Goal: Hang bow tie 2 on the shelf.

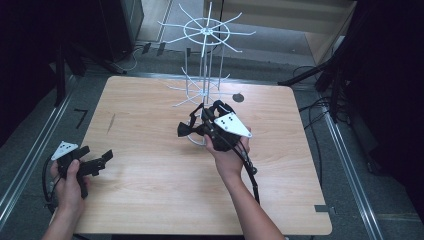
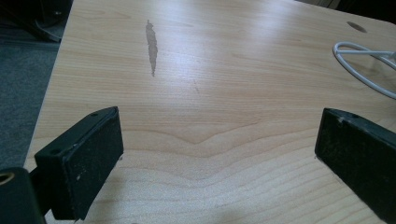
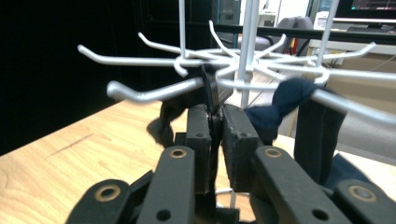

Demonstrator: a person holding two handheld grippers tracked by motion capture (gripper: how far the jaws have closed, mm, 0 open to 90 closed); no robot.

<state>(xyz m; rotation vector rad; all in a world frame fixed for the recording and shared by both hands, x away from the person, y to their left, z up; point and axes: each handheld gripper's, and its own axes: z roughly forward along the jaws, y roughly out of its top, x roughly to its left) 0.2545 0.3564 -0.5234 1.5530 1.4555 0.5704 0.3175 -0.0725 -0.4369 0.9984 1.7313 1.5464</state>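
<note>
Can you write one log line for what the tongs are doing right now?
right tongs: pinching black bow tie strap at white hook rack | left tongs: open, above table

high view overhead, gripper views low and close, perhaps sharing rack [image 1: 205,75]

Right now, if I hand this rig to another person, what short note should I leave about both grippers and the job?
Left gripper: open, holds nothing, low over the table near its left edge.
Right gripper: closed on a thin part of the dark bow tie, at the lower hooks of the white wire rack.
Done: tie brought to the rack; its band seems to lie over one hook.
Left: check that it hangs, release, draw back.
</note>
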